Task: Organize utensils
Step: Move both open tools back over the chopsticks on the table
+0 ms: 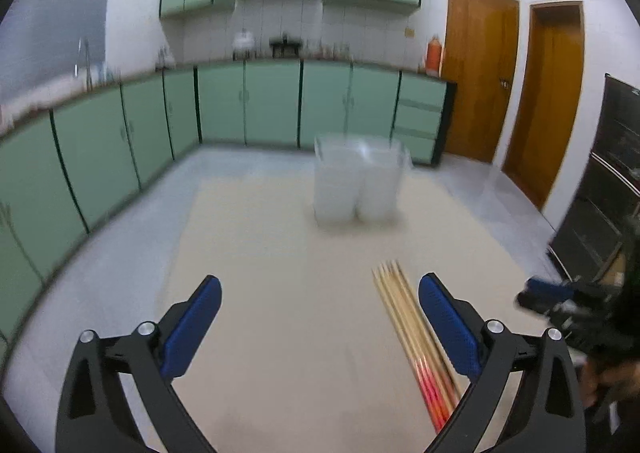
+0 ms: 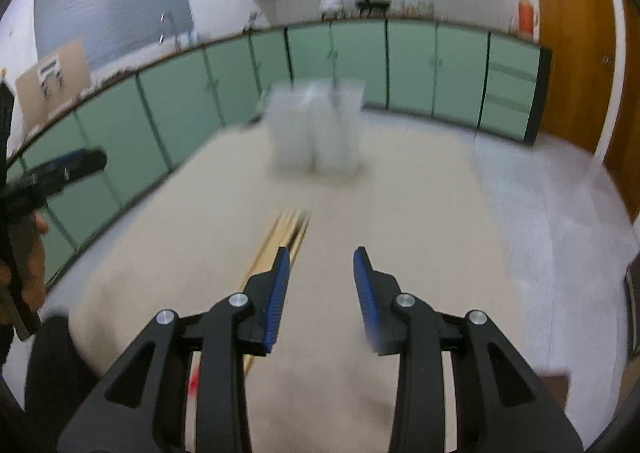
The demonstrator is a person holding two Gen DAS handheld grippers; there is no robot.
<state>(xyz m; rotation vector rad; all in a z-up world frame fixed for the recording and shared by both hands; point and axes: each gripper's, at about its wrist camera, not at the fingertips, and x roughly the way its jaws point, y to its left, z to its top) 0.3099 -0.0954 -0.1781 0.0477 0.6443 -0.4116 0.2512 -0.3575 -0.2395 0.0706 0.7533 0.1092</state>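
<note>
Left wrist view: left claw (image 1: 320,327) spread wide, empty, above the beige surface (image 1: 260,253). One bundle of chopsticks (image 1: 408,325), count blurred, roughly five, lies just inside its right finger. One clear holder (image 1: 358,181), two compartments, stands farther off. Right wrist view: right claw (image 2: 322,295) apart, empty; chopsticks (image 2: 280,239) beside its left finger. Step looks like approach; next move calls for closing on the bundle.

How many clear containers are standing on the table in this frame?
2, as far as the blur allows: clear containers side by side, touching, at the far middle of the table, beyond the chopsticks. Nothing visibly hidden behind them.
</note>
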